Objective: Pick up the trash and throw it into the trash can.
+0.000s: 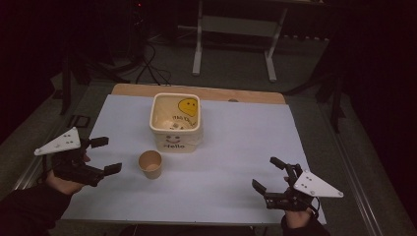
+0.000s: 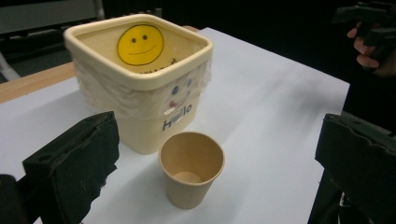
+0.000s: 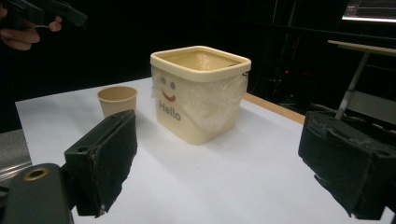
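Left gripper (image 1: pixel 109 155) and right gripper (image 1: pixel 268 173) held wide apart, empty; paper cup (image 1: pixel 150 163) set just beside cream bin (image 1: pixel 175 120).

Left claw (image 1: pixel 109 155): matte black body, two blocky black jaws, and a pale grey three-cornered plate on top with a few small dark dots that look like screws. Right claw (image 1: pixel 268 174) matches it, black frame, same grey triangular plate, dots along it too. Up close in the gripper views, the jaw pads (image 2: pixel 77 163) are rough black foam, edges chipped and ragged, a round hole moulded into one. Both sleeves (image 1: pixel 27 209) are black.
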Motion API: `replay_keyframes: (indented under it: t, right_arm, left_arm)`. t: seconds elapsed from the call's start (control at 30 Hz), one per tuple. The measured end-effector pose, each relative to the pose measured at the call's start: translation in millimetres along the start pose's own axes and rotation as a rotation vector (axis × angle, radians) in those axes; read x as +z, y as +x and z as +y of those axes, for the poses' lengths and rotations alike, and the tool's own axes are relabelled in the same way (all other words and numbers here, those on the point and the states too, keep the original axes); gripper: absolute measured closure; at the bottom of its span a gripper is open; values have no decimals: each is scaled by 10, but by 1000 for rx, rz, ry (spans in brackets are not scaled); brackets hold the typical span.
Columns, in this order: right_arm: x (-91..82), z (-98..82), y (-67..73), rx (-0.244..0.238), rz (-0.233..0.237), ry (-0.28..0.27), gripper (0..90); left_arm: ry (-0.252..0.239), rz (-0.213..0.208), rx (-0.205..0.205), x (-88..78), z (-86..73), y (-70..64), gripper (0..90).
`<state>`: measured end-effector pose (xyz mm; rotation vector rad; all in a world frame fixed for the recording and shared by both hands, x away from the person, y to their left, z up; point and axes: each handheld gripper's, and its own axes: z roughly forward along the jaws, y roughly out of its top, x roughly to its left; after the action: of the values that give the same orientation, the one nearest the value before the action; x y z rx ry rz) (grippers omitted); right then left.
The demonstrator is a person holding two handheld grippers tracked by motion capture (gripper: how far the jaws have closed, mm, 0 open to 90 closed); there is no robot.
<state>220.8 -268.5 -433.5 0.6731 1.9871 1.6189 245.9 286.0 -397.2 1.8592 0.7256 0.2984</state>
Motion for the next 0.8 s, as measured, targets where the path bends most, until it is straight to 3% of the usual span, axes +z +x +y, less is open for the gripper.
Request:
replay_keyframes:
  t: [0.17,0.4,0.63,0.8]
  right_arm:
    - [5,-2,5,-1,4,7,114]
    - [12,0,10,-5,6,11,114]
    - [27,-2,24,-16,12,26,114]
    - [51,-11,33,-22,22,41,114]
  left_arm:
    - [47,-17,30,129,105,0,4]
    - [95,-42,32,240,209,0,4]
    - [208,-26,86,412,301,-10,4]
    - [263,-33,110,490,329,-23,4]
